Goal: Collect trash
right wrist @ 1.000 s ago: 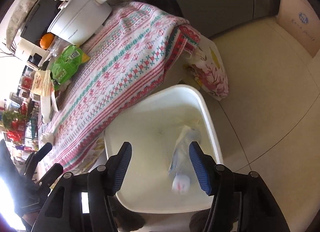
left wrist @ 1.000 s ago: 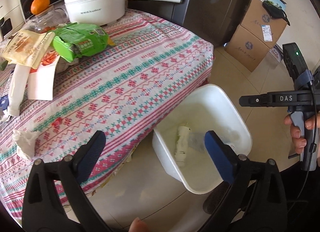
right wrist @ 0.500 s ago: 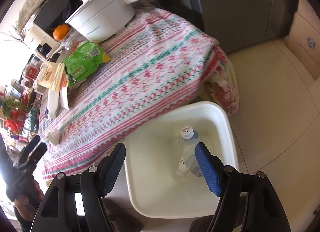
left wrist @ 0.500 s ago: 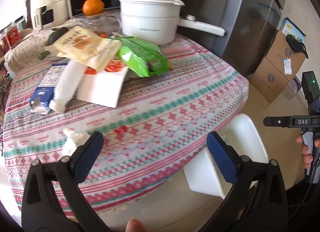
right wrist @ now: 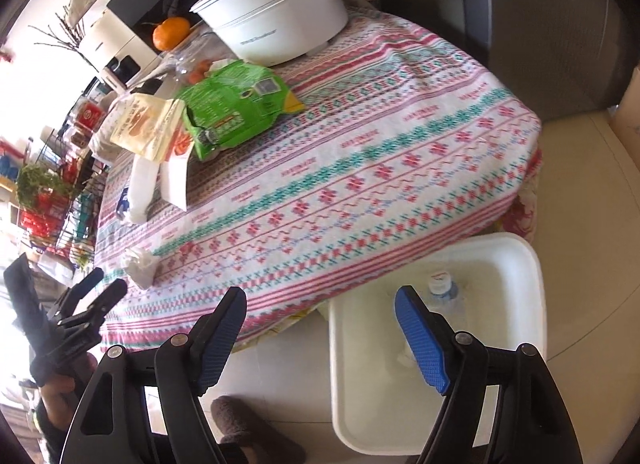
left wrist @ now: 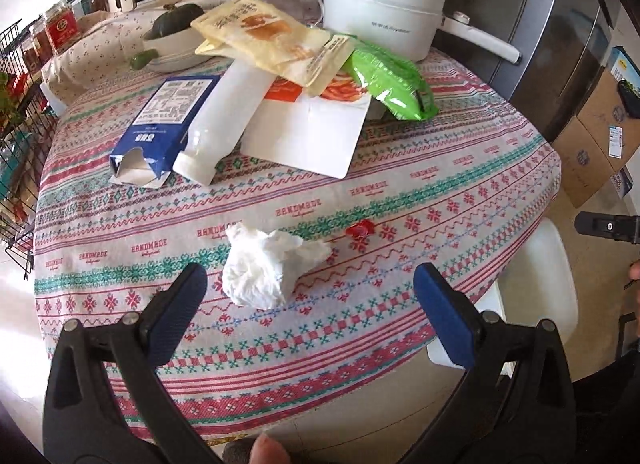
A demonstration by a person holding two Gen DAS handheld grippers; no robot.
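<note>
Toward the table's (left wrist: 460, 168) far left edge: a torn blue carton (left wrist: 160, 128), flat and light, stiff at the folds, best pinched across its thin side walls. Just beside it, touching, a white plastic bottle (left wrist: 224, 120) on its side, cap toward the near edge; smooth, round, likely to roll or slip, so better taken across the middle of the body than at the cap. Further right, a white card sleeve (left wrist: 304, 136) under a beige pouch (left wrist: 272, 36) and a green snack bag (left wrist: 388, 80): thin, crinkly, nearly weightless, easy to crush, best caught at a raised fold.

Nearer the front edge, toward the middle: a crumpled white tissue (left wrist: 268, 264), soft, featherlight, sure to give under pressure; any bunched part will do, with a deep close. Left tool (left wrist: 308, 304) above the front edge, spread wide and holding nothing, the tissue just ahead of the gap, nearer the left pad. A small red scrap (left wrist: 360, 230) right of the tissue, flat against the cloth, probably hard to lift without scraping.

Off the table's right edge, on the floor: a white bin (right wrist: 536, 328) with a clear bottle (right wrist: 442, 296) already inside. Right tool (right wrist: 320, 332) over the gap between front edge and bin, jaws opening, nothing between them.
</note>
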